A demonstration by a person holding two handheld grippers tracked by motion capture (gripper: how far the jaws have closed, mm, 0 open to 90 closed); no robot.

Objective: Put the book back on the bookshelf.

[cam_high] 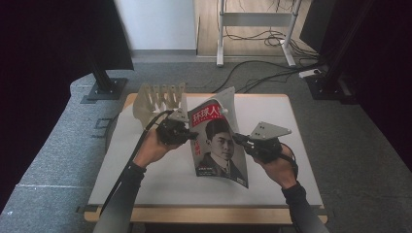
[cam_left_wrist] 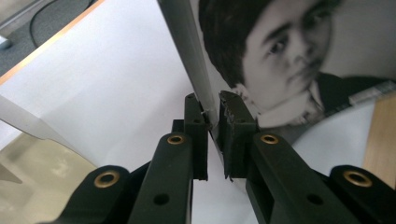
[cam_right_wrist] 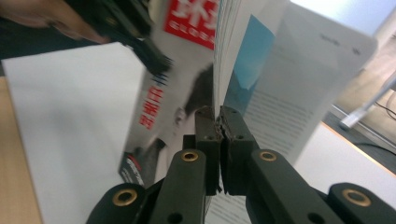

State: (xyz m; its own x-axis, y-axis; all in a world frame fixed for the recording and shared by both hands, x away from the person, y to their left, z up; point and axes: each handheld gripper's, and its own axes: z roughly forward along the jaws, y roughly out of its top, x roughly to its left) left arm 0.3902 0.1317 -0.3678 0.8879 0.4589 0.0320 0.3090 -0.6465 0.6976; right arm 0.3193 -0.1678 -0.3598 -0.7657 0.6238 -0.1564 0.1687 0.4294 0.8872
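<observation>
While clamped from both sides, left gripper (cam_high: pixel 190 133) on the spine edge, right gripper (cam_high: pixel 238 138) on the pages, magazine (cam_high: pixel 217 141) raised above white table (cam_high: pixel 145 179), grey carpet beyond.

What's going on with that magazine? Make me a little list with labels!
Held thing: magazine, lifted and tilted above the white table
Cover: black-and-white portrait, red title block
Left gripper: shut on the magazine's left edge
Right gripper: shut on its right edge, pages fanning behind
Behind: pale slotted rack at the table's far left corner
</observation>
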